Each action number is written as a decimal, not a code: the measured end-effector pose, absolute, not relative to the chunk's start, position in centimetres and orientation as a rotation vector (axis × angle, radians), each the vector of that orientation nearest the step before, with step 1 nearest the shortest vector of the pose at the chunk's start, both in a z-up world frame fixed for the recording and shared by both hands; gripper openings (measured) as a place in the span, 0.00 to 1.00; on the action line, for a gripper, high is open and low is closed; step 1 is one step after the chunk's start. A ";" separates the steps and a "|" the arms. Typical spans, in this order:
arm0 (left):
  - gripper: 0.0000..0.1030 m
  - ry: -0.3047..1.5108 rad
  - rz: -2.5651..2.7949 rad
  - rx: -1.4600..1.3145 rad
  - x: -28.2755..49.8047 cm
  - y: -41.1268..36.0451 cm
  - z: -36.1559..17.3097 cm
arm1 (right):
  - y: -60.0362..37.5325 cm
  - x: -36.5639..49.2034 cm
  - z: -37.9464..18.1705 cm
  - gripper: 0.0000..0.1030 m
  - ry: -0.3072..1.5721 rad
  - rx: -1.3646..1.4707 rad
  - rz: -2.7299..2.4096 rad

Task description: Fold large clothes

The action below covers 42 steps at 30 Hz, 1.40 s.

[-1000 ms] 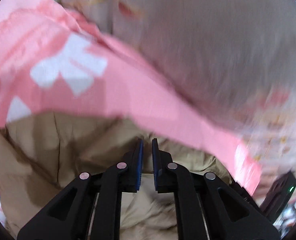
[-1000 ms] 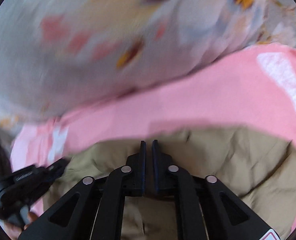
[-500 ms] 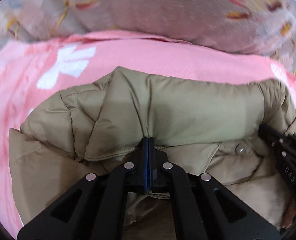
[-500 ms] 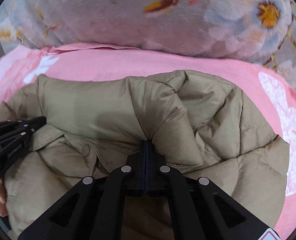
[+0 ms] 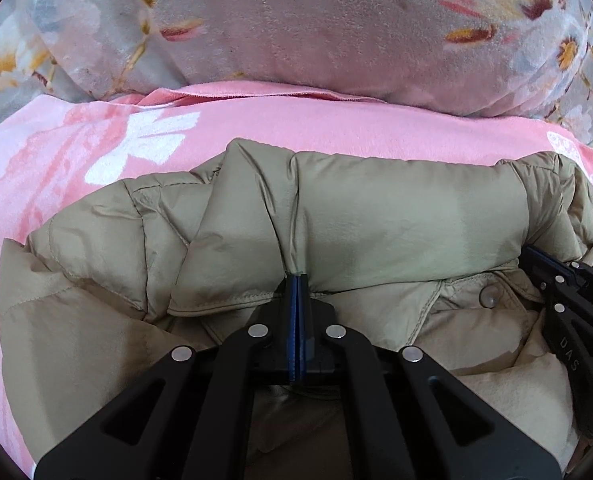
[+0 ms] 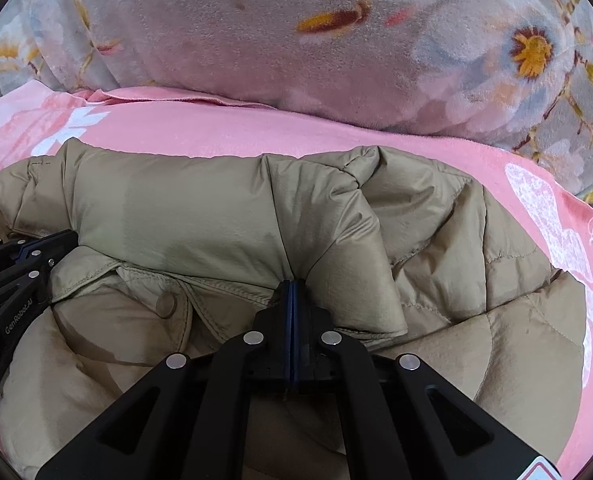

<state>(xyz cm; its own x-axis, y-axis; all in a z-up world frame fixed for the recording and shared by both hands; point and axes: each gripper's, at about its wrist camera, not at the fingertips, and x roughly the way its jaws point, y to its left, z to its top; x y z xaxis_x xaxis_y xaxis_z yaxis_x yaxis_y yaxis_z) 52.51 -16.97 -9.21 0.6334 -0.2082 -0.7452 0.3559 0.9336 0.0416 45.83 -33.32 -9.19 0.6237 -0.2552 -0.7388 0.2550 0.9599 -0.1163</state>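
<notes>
A khaki quilted puffer jacket [image 5: 376, 216] lies on a pink blanket [image 5: 296, 120], collar side toward me. My left gripper [image 5: 297, 280] is shut on the lower edge of the jacket's collar. The jacket also fills the right wrist view [image 6: 216, 216], where my right gripper [image 6: 292, 286] is shut on the collar edge further right. A snap button [image 5: 489, 296] shows below the collar between the two grippers. Each gripper shows at the edge of the other's view: the right one in the left wrist view [image 5: 568, 300], the left one in the right wrist view [image 6: 20, 272].
A large grey floral plush blanket [image 5: 316, 24] is heaped behind the jacket, also in the right wrist view [image 6: 336, 40]. The pink blanket [image 6: 256, 132] has white flower prints at its left and right.
One second ago both grippers were slightly open and moving over the cloth, views blurred. Both have since closed on the collar edge. From half a second ago the scene has barely shifted.
</notes>
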 end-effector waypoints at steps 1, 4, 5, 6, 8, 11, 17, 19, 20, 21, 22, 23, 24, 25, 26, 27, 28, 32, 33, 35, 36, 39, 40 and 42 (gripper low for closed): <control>0.00 0.822 -0.320 0.199 52.4 -17.1 -9.2 | -33.3 45.8 -9.2 0.00 0.848 -0.002 -0.294; 0.00 0.817 -0.312 0.213 52.3 -17.2 -9.2 | -33.1 45.8 -9.3 0.00 0.847 -0.008 -0.299; 0.00 0.817 -0.310 0.215 52.3 -17.2 -9.2 | -33.0 45.8 -9.3 0.00 0.846 -0.009 -0.300; 0.00 0.816 -0.309 0.217 52.3 -17.3 -9.2 | -33.0 45.8 -9.3 0.00 0.846 -0.010 -0.300; 0.00 0.815 -0.307 0.220 52.3 -17.3 -9.2 | -33.0 45.8 -9.3 0.00 0.845 -0.008 -0.299; 0.00 0.813 -0.303 0.225 52.3 -17.3 -9.2 | -33.0 45.8 -9.3 0.00 0.845 -0.010 -0.300; 0.00 0.810 -0.300 0.232 52.2 -17.4 -9.2 | -33.0 45.8 -9.3 0.00 0.845 -0.009 -0.301; 0.00 0.809 -0.298 0.235 52.2 -17.4 -9.2 | -33.0 45.8 -9.3 0.00 0.843 -0.009 -0.301; 0.00 0.808 -0.298 0.236 52.2 -17.4 -9.2 | -33.0 45.8 -9.3 0.00 0.843 -0.009 -0.301; 0.00 0.808 -0.298 0.238 52.2 -17.4 -9.2 | -33.0 45.8 -9.3 0.00 0.843 -0.009 -0.301; 0.00 0.808 -0.298 0.238 52.2 -17.4 -9.2 | -33.0 45.8 -9.3 0.00 0.843 -0.009 -0.301; 0.00 0.808 -0.298 0.238 52.2 -17.4 -9.2 | -33.0 45.8 -9.3 0.00 0.843 -0.009 -0.301; 0.00 0.807 -0.297 0.239 52.2 -17.4 -9.2 | -33.0 45.8 -9.3 0.00 0.843 -0.009 -0.301; 0.00 0.807 -0.298 0.241 52.2 -17.4 -9.2 | -33.0 45.8 -9.3 0.00 0.843 -0.009 -0.301; 0.00 0.806 -0.296 0.244 52.1 -17.5 -9.2 | -33.0 45.8 -9.3 0.00 0.843 -0.009 -0.302; 0.00 0.806 -0.294 0.247 52.1 -17.5 -9.2 | -33.0 45.8 -9.3 0.00 0.843 -0.009 -0.302; 0.00 0.804 -0.291 0.254 52.1 -17.6 -9.2 | -33.0 45.8 -9.3 0.00 0.842 -0.009 -0.302; 0.00 0.798 -0.281 0.276 52.0 -17.8 -9.2 | -33.0 45.8 -9.3 0.00 0.842 -0.010 -0.302; 0.00 0.798 -0.281 0.278 52.0 -17.8 -9.2 | -33.0 45.8 -9.3 0.00 0.842 -0.009 -0.302; 0.00 0.797 -0.279 0.282 52.0 -17.8 -9.3 | -33.0 45.8 -9.3 0.00 0.842 -0.009 -0.302; 0.00 0.796 -0.278 0.284 52.0 -17.9 -9.3 | -33.0 45.8 -9.3 0.00 0.842 -0.009 -0.302; 0.00 0.794 -0.274 0.293 52.0 -18.0 -9.3 | -33.0 45.8 -9.3 0.00 0.842 -0.008 -0.302; 0.00 0.794 -0.273 0.295 52.0 -18.0 -9.3 | -33.0 45.8 -9.3 0.00 0.841 -0.007 -0.302; 0.00 0.793 -0.271 0.299 52.0 -18.0 -9.4 | -33.2 45.8 -9.3 0.00 0.840 0.005 -0.294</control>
